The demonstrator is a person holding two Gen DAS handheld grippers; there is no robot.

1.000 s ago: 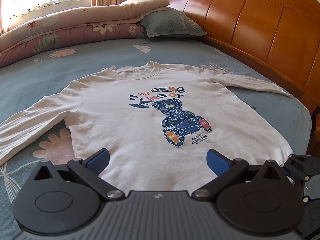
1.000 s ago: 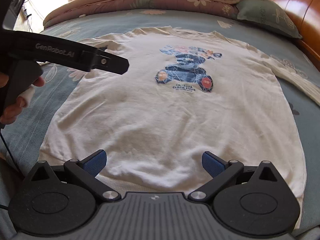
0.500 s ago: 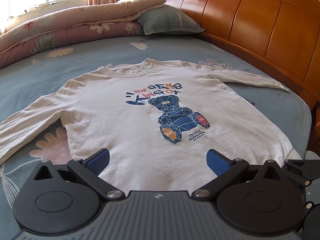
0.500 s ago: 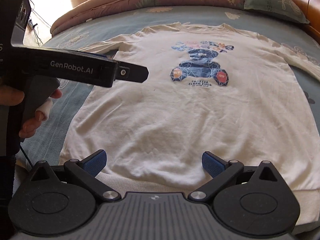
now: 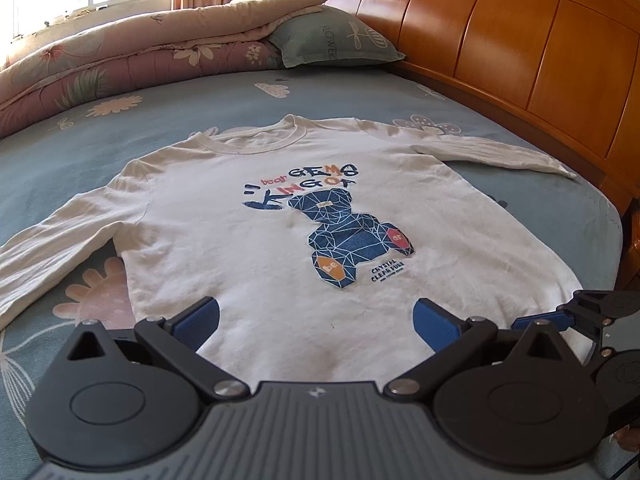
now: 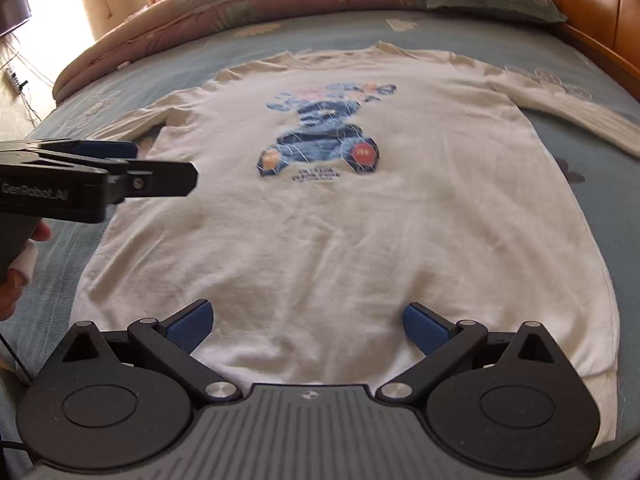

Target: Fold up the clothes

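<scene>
A cream long-sleeved shirt (image 5: 248,240) with a blue bear print lies flat, front up, on the blue bedsheet, sleeves spread to both sides. In the left wrist view my left gripper (image 5: 316,322) hovers open over the shirt's hem, nothing between its blue pads. My right gripper (image 6: 306,322) is open too, above the hem of the same shirt (image 6: 360,220), which looks blurred here. The left gripper (image 6: 120,160) also shows from the side at the left of the right wrist view, held by a hand (image 6: 16,276). The right gripper's fingers (image 5: 560,314) peek in at the lower right of the left wrist view.
A wooden headboard (image 5: 520,52) runs along the right side of the bed. A folded floral quilt (image 5: 120,68) and a grey-green pillow (image 5: 336,40) lie at the far end. Blue floral sheet (image 5: 80,148) surrounds the shirt.
Both grippers have shifted a little over the hem, staying open. The left gripper appears lower and further left in the right wrist view. The shirt has not moved.
</scene>
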